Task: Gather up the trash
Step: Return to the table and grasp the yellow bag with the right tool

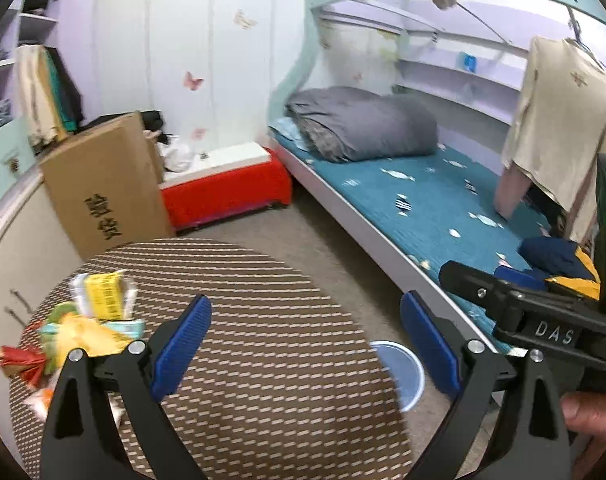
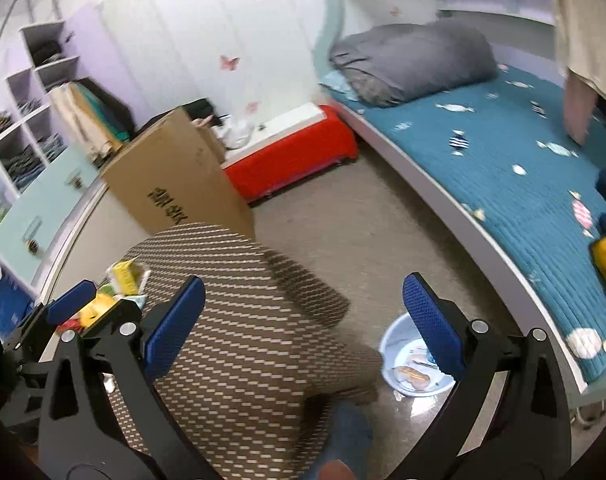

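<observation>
In the left wrist view, the left gripper (image 1: 305, 336) hung wide apart and empty above the round table with a brown woven cover (image 1: 263, 320); crumpled colourful wrappers (image 1: 91, 320) lay piled at its left edge. In the right wrist view, the right gripper (image 2: 303, 320) was likewise spread and empty, with the pale blue plastic basin (image 2: 399, 344) on the floor holding scraps.
</observation>
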A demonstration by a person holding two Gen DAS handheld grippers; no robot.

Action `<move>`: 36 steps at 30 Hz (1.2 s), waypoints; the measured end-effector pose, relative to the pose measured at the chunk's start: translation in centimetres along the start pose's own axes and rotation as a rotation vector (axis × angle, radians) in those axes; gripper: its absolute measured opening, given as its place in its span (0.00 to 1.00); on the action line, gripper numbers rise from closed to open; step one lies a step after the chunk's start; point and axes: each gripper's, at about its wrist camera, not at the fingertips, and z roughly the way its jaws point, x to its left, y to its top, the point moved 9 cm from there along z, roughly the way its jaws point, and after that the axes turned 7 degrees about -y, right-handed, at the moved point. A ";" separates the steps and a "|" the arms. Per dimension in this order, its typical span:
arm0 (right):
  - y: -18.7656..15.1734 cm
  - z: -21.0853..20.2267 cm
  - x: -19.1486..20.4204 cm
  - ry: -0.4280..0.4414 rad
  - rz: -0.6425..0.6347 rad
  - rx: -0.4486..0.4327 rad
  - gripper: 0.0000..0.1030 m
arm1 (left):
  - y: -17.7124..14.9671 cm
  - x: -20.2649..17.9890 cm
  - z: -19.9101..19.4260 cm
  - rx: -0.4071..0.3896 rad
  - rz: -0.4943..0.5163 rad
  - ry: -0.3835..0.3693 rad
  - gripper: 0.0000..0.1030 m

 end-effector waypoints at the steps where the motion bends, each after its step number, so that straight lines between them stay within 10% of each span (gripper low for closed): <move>1: -0.1 0.0 1.3 0.015 -0.019 0.000 0.94 | -0.1 0.9 -0.6 -0.005 -0.009 0.012 0.91; 23: -7.1 3.6 23.2 0.238 -0.415 0.113 0.94 | -9.8 24.5 -11.8 -0.062 -0.300 0.338 0.91; 36: -11.7 11.0 31.6 0.324 -0.625 0.231 0.87 | -13.0 27.4 -11.6 -0.025 -0.313 0.359 0.91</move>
